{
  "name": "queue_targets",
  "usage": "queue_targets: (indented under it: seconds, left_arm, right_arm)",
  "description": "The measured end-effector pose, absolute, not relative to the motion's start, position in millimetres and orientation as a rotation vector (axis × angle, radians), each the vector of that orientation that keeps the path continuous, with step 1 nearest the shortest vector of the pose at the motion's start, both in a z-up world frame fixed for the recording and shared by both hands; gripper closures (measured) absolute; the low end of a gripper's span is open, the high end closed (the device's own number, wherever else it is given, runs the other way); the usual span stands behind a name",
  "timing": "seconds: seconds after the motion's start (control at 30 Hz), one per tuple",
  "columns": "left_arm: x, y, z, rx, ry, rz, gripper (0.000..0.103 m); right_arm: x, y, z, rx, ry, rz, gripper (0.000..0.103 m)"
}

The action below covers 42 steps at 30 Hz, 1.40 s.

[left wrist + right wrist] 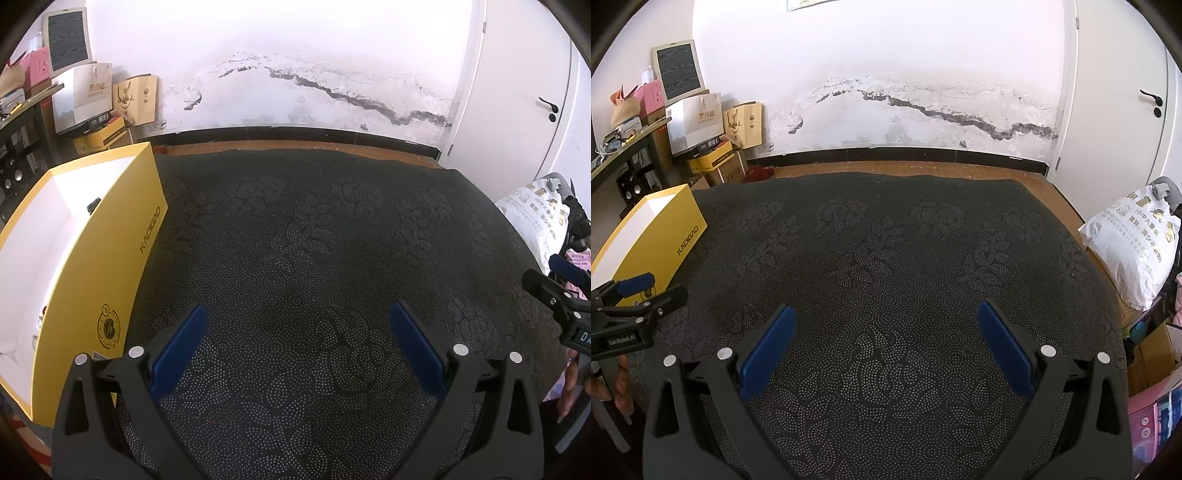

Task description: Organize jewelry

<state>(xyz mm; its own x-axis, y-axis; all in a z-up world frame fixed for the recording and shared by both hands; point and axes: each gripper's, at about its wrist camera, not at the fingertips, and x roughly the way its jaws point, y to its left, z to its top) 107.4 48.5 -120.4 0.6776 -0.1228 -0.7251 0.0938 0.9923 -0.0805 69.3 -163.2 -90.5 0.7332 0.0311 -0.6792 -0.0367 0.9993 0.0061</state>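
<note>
A dark patterned cloth [886,258] covers the table, bare beneath both tools. The left gripper [295,343] and right gripper [884,343] hover with jaws wide, holding nothing, probably poised to reach. The yellow box [110,266] stands at left; small items inside it may be jewelry, too tiny to tell. Beyond, bags [701,122] line a cracked wall [923,107].

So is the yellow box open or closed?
Open. The yellow box has no lid on, and its white inside shows from above in the left wrist view, with a few small things in it.
</note>
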Motion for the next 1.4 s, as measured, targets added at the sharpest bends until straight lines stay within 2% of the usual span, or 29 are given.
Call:
queue_targets:
  seconds: [1.4]
  left_arm:
    - [104.3, 46.5, -121.1, -0.036, 0.813, -0.123, 0.007]
  right_arm:
    - [67.1, -162.3, -88.7, -0.004, 0.745, 0.035, 0.008]
